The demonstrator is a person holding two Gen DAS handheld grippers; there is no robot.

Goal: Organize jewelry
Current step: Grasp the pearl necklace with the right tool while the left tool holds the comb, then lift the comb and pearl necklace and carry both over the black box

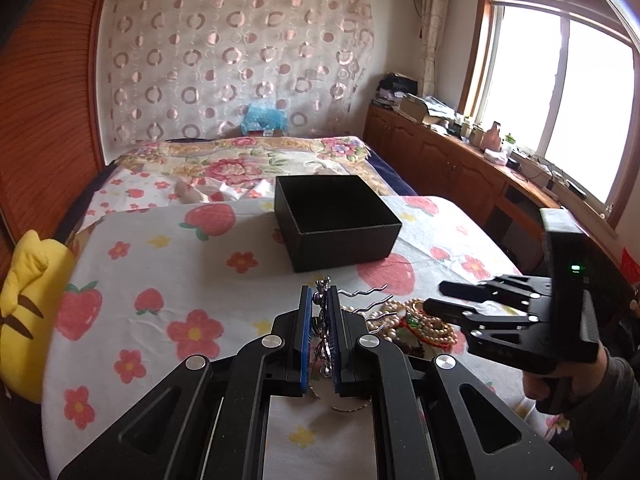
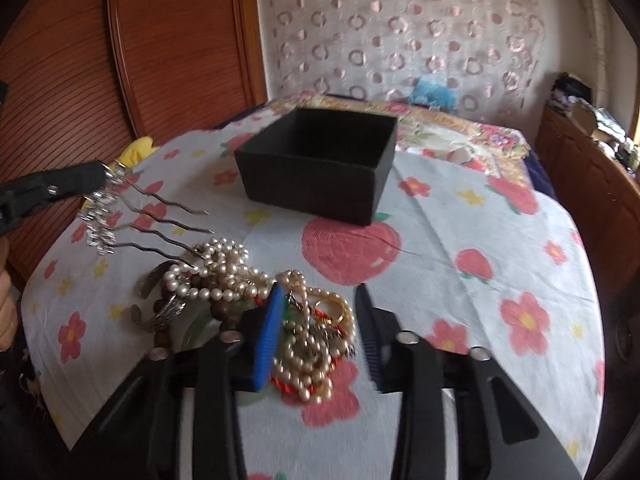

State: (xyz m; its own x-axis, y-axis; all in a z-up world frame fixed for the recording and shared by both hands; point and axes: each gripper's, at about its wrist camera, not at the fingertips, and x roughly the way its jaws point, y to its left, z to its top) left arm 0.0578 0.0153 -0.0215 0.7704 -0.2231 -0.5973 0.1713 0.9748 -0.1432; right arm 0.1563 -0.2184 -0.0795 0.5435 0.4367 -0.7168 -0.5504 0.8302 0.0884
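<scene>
Fingers of the left gripper [image 1: 320,336] pinch a silver hairpin [image 2: 106,216] at frame left, the right gripper [image 2: 316,336] straddles beads [image 2: 308,360] unclamped at lower centre; close squarely before lifting toward the black box [image 2: 320,184].

a silver hair comb [image 2: 105,216] with wavy prongs hangs above the cloth, prongs pointing toward three o'clock. at five o'clock of it lies a tangled jewelry heap [image 2: 256,300]: pearl strands, brown beads, gold rings, red cord. at twelve o'clock of the heap stands an open, empty black box [image 2: 320,168], upright.
</scene>
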